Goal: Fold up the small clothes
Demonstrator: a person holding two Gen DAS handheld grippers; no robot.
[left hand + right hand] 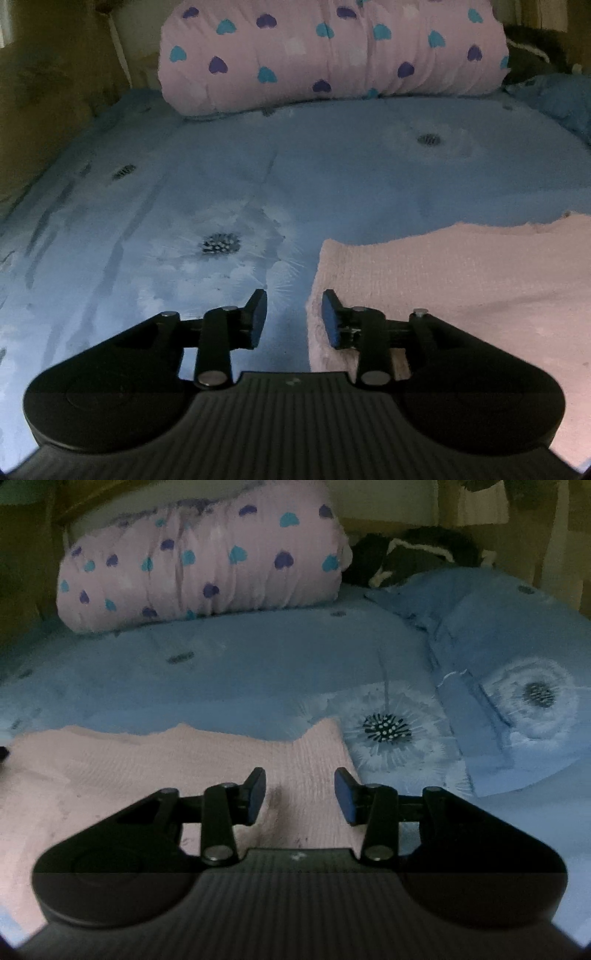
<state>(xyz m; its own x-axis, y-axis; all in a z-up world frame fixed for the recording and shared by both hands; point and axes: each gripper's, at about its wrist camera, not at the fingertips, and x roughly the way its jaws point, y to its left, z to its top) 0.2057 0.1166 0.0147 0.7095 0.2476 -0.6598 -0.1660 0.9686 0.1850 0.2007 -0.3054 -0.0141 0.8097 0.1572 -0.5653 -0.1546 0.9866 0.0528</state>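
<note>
A pale pink knitted garment (461, 280) lies flat on the blue flowered bedsheet (221, 177). My left gripper (294, 319) is open and empty, its jaws straddling the garment's left edge, right finger over the pink cloth, left finger over the sheet. In the right wrist view the same garment (147, 771) spreads to the left and below. My right gripper (300, 797) is open and empty, low over the garment's right part, near its right edge.
A rolled pink quilt with blue and purple hearts (332, 55) lies across the back of the bed (203, 561). A blue pillow (498, 627) and a dark bundle (413, 554) sit at the back right. Wooden bed sides stand at the left.
</note>
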